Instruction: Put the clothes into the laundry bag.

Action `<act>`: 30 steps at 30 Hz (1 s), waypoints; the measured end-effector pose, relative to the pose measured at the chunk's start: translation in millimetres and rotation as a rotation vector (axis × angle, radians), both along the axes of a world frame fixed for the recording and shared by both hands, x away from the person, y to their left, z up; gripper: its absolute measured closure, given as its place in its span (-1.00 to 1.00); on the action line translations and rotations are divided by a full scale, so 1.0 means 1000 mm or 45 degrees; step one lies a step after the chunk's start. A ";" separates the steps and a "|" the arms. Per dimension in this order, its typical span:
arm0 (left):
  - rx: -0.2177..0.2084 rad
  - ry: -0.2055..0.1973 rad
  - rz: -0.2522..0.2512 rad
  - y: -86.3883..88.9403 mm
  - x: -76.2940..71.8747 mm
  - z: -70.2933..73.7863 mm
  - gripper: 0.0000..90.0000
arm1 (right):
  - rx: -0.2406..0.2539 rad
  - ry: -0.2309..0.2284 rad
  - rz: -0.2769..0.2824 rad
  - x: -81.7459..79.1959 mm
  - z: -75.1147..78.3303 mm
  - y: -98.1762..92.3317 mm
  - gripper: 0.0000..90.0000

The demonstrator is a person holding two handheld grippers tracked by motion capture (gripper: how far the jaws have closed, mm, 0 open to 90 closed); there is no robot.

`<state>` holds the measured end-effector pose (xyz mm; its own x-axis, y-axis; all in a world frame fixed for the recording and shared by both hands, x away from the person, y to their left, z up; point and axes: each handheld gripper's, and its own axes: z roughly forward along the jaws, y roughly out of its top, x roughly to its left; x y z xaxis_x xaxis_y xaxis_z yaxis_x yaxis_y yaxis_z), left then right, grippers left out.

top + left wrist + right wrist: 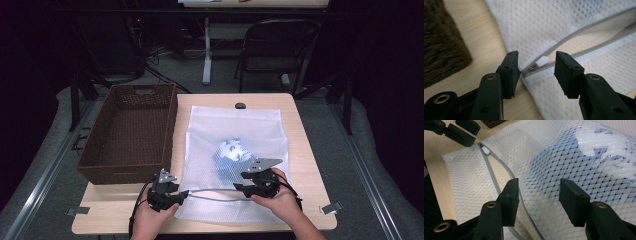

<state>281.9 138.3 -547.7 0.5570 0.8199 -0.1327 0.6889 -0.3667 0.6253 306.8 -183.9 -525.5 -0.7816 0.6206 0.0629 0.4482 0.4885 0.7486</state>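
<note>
Mesh laundry bag [235,150] is lying flat on the wooden table [305,150], just beside a brown wicker basket [130,132], with a blue-and-white garment [232,150] showing through its netting. Its grey zipper [212,192] is running along the near edge and is standing open over most of its length. The white zipper pull [541,61] is being framed by the left gripper [536,68], whose jaws are standing apart on either side of it without pressing on it. The right gripper [537,195] is being held over the mesh next to the zipper track, its jaws being kept wide with nothing visibly pinched; whether the fabric is being touched cannot be told.

The bag is being judged light, soft and limp, so it is likely to bunch and slide on the smooth tabletop when pulled. The small pull tab is being judged the best place to be gripped for closing, while the fabric near the zipper's far end is probably best pinned or pinched to keep the track taut. The netting is being judged prone to snagging.
</note>
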 end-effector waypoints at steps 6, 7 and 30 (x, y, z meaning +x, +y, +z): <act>0.008 0.029 0.012 0.002 -0.002 -0.003 0.22 | -0.011 -0.003 0.003 -0.001 0.000 0.002 0.10; 0.015 0.038 0.010 0.001 -0.002 -0.004 0.22 | -0.012 -0.004 0.005 -0.001 0.000 0.002 0.11; 0.134 0.061 -0.016 -0.010 -0.003 -0.018 0.34 | -0.011 -0.002 0.031 -0.001 -0.001 0.008 0.15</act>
<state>278.6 128.3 -565.3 0.5626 0.8235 -0.0727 0.7119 -0.4378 0.5491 306.0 -176.2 -526.6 -0.7968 0.6016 0.0561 0.4346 0.5060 0.7450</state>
